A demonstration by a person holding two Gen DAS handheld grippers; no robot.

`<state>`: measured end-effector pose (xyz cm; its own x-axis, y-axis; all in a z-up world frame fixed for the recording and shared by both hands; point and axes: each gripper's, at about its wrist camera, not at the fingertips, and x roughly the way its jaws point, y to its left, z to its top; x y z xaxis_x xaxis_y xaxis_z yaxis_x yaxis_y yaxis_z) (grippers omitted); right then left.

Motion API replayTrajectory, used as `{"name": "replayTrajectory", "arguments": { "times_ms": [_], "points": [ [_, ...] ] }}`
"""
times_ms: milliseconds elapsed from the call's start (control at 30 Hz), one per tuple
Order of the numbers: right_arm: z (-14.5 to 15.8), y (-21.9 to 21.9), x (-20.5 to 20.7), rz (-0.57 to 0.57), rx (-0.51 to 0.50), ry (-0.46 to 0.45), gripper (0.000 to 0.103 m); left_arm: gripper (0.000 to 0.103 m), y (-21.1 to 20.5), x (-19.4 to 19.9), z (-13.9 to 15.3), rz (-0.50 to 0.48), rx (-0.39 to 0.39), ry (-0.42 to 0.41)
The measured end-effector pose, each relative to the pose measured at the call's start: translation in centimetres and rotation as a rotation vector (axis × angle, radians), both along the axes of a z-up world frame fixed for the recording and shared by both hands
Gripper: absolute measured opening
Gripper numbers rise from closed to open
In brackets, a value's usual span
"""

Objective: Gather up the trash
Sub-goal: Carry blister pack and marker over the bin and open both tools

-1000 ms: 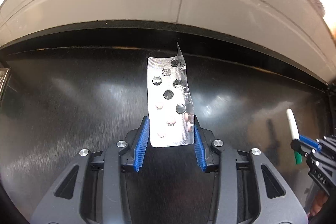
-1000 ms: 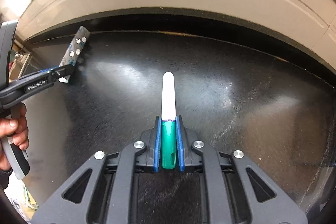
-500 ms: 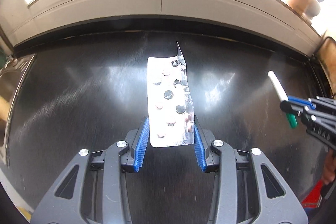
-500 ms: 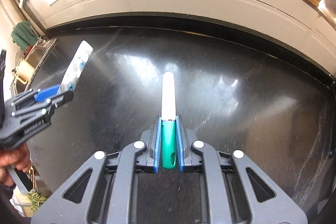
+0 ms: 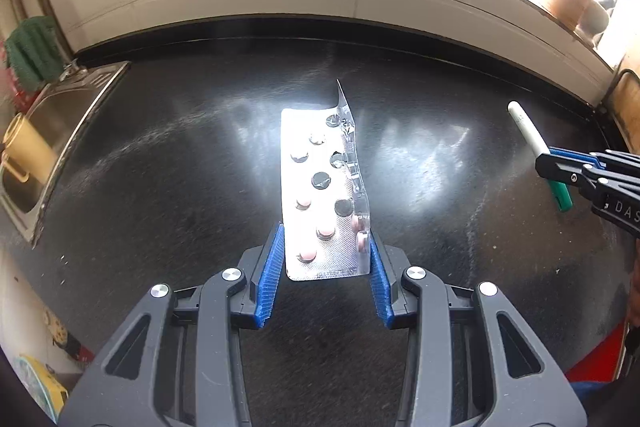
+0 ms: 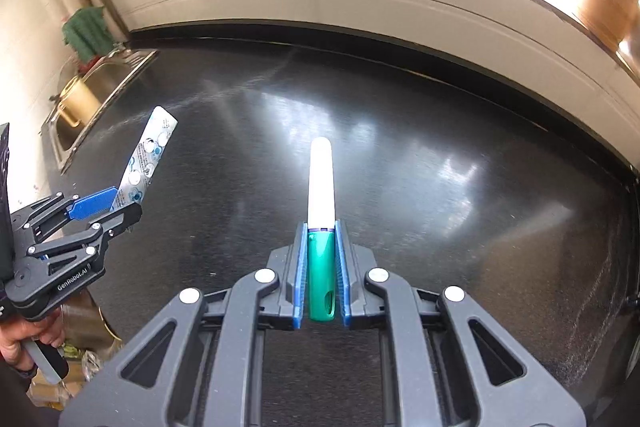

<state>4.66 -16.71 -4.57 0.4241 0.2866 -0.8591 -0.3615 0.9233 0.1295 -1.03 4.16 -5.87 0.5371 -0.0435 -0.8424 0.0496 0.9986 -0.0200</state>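
**Both grippers hold trash above the dark surface**

The left gripper [image 5: 325, 251] is closed on a silver blister pack [image 5: 320, 187]. Its two blue pads [image 5: 269, 275] press the lower side edges of the pack, so the jaws stand as wide as the pack. The pack points forward and up, away from the camera. Several of its pockets are pushed out and dark, and a few pink tablets sit in the lower rows. The right edge of the pack is bent and its upper right corner sticks up as a thin point. In the right wrist view the same pack [image 6: 148, 155] is seen from the side, tilted, in the air above the left part of the surface.

The right gripper [image 6: 321, 259] is closed narrowly on a pen-shaped item [image 6: 321, 211] with a green body and a white cap. The pads clamp the green part, and the white cap points forward. In the left wrist view this item [image 5: 538, 153] is near the right edge of the surface.

Below both grippers lies the black glossy surface [image 5: 160, 187], with bright reflections. At its left edge there is a metal sink [image 5: 48, 131] with a yellow mug [image 5: 24, 151] in it. A pale wall [image 6: 360, 3] runs along the far edge, and a green cloth [image 6: 86, 33] hangs near the far left corner.
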Motion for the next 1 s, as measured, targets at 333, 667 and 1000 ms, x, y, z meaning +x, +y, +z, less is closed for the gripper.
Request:
{"name": "replayTrajectory", "arguments": {
  "times_ms": [333,667,1000],
  "points": [
    [1.0,13.1,-2.0,0.314,0.048,-0.003,0.014,0.039,8.7,-6.8,1.1,0.256,0.039,-0.018],
    [-2.1,30.6,-11.1,0.76,0.103,0.162,0.014,0.039,17.8,-18.5,-1.7,0.615,0.031,0.06],
    [-7.0,41.6,-20.4,0.993,0.041,0.3,0.014,0.039,24.1,-26.6,-7.8,0.832,-0.004,0.153]
  ]
}}
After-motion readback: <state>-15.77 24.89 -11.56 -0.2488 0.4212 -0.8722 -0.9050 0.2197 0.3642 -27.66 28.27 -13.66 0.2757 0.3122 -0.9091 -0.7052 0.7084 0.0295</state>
